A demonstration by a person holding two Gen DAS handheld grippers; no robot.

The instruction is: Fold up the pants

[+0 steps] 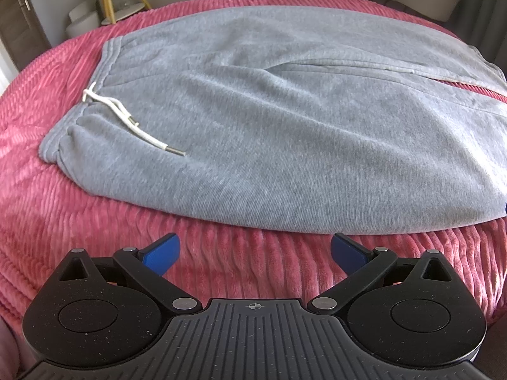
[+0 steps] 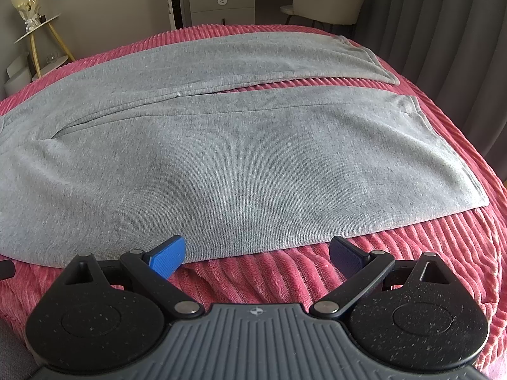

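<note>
Pink ribbed bed cover (image 1: 47, 190) carries grey pants (image 1: 269, 126) flat just ahead of my left hand-held gripper (image 1: 255, 250), jaws wide, empty. Right hand-held gripper (image 2: 256, 253) likewise wide at the near leg edge, probably staged for pinching.

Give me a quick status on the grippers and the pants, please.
Left gripper and right gripper open, empty. Pants flat on pink blanket, unfolded. Nothing in the way.

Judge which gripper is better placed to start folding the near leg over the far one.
Right, probably. The right gripper hangs open at the near leg's edge, its left finger overlapping the cloth. The left gripper, also open, sits short of the pants near the waistband.
</note>
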